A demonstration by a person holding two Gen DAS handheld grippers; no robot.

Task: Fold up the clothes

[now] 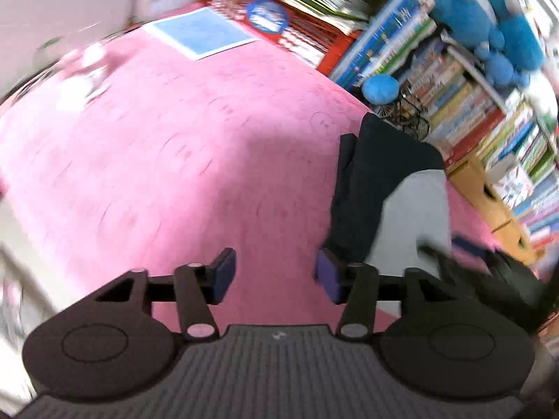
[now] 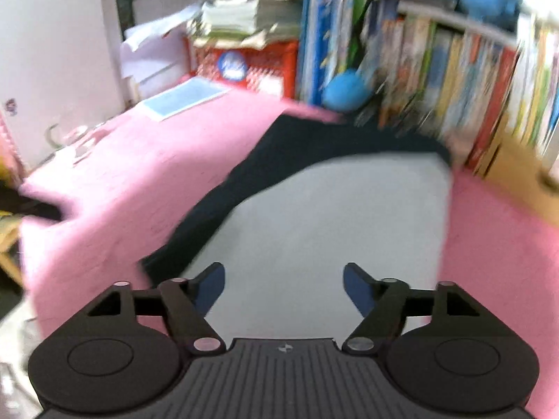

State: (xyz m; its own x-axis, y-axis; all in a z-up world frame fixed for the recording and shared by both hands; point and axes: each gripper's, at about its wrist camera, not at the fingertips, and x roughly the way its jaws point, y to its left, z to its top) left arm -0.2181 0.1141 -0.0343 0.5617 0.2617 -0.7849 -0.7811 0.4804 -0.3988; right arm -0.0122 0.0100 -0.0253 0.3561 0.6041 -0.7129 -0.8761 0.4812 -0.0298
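Note:
A folded grey garment point(image 2: 332, 216) lies on top of a dark navy garment point(image 2: 279, 146) on the pink cloth point(image 2: 157, 160) that covers the table. My right gripper point(image 2: 283, 288) hovers open over the near edge of the grey garment, with nothing between its blue pads. In the left wrist view the same pile, grey garment point(image 1: 415, 216) on navy garment point(image 1: 377, 160), lies to the right. My left gripper point(image 1: 276, 272) is open over bare pink cloth point(image 1: 174, 160), just left of the navy edge. The other gripper point(image 1: 496, 272) shows as a dark blur at the right.
Rows of books point(image 2: 454, 80) and blue plush toys point(image 1: 489, 17) line the far right. A red crate point(image 1: 304, 35) with stacked papers stands at the back, beside a blue-and-white sheet point(image 1: 202, 33). Clear glassware point(image 1: 77, 66) sits at the far left.

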